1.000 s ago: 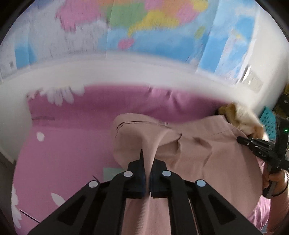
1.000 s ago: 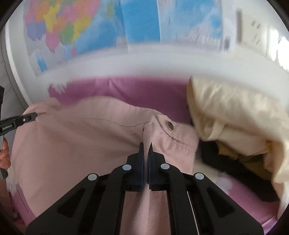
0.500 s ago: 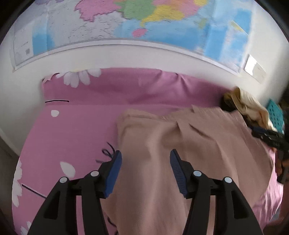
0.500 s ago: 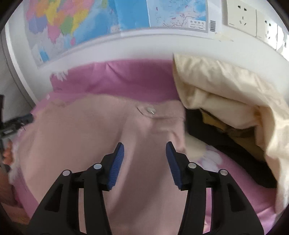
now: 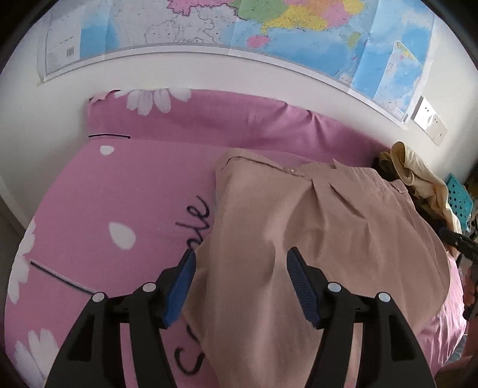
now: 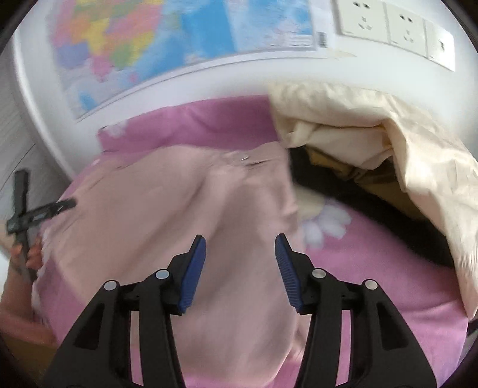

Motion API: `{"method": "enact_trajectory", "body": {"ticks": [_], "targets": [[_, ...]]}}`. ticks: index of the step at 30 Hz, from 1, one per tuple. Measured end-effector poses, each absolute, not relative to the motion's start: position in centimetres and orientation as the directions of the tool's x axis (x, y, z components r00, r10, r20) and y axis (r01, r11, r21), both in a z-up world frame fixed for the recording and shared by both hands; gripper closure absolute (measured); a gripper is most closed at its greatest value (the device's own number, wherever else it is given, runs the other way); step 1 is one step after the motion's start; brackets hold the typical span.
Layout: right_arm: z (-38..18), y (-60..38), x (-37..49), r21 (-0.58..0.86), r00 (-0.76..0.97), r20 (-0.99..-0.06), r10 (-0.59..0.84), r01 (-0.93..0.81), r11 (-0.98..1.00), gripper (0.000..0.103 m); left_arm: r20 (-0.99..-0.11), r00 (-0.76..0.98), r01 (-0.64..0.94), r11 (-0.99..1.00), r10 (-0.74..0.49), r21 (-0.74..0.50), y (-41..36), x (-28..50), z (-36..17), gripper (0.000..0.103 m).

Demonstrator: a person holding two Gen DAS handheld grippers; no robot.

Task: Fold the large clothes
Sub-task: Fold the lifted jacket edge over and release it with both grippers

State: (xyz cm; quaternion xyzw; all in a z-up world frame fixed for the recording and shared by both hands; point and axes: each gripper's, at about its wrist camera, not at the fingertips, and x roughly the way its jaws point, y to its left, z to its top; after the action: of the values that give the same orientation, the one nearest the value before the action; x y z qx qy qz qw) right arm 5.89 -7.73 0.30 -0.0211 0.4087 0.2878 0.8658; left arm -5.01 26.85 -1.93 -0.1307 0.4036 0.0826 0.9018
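On pink bedsheet (image 5: 125,191), smooth dusty-pink garment (image 5: 313,226) lies folded.

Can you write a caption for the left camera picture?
Open left gripper above pink garment on the flowered bedsheet.

Garment (image 5: 313,238) lies spread on bed (image 5: 119,185), waistband end twd wall w/ map (image 5: 269,27) behind it. Clothes pile (image 6: 373,143) sits just right of garment, touching its edge, sockets (image 6: 388,21) on wall above pile. Left gripper (image 5: 240,268) over garment's left edge, right gripper (image 6: 240,253) over its right part, both w/ fingers apart.
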Motion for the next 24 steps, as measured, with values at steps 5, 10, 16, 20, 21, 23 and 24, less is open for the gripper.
{"method": "enact_trajectory", "body": {"ticks": [5,10,16,20,21,23,24], "targets": [[-3.5,-8.0,5.3,0.206,0.433,-0.777,0.457,-0.512,0.834,0.061,-0.78,0.622,-0.299,0.94,0.06,-0.166,27.3,-5.3,-4.4,0.042],[-3.8,-9.0,5.3,0.267,0.436,-0.762,0.48,-0.463,0.845,0.059,-0.791,0.598,-0.314,0.946,0.13,-0.082,26.0,-5.2,-4.2,0.041],[-1.8,-12.9,3.0,0.435,0.406,-0.71,0.575,-0.39,0.812,0.033,-0.759,0.651,-0.337,0.905,0.024,-0.26,27.7,-9.9,-2.5,0.042],[-2.5,-16.6,0.8,0.584,0.365,-0.665,0.651,-0.288,0.759,0.026,-0.726,0.682,-0.297,0.877,-0.082,-0.378,27.4,-13.5,-1.7,0.042],[-2.8,-17.2,0.5,0.613,0.352,-0.658,0.665,-0.261,0.746,0.025,-0.716,0.688,-0.279,0.868,-0.117,-0.41,27.2,-14.3,-1.6,0.042],[-3.8,-18.1,-0.1,0.682,0.329,-0.631,0.703,-0.197,0.704,0.018,-0.698,0.687,-0.239,0.845,-0.201,-0.479,26.6,-15.6,-1.8,0.041],[-4.2,-18.3,-0.2,0.71,0.317,-0.616,0.721,-0.172,0.683,0.017,-0.699,0.681,-0.229,0.843,-0.219,-0.487,26.1,-15.8,-2.0,0.041]]}}
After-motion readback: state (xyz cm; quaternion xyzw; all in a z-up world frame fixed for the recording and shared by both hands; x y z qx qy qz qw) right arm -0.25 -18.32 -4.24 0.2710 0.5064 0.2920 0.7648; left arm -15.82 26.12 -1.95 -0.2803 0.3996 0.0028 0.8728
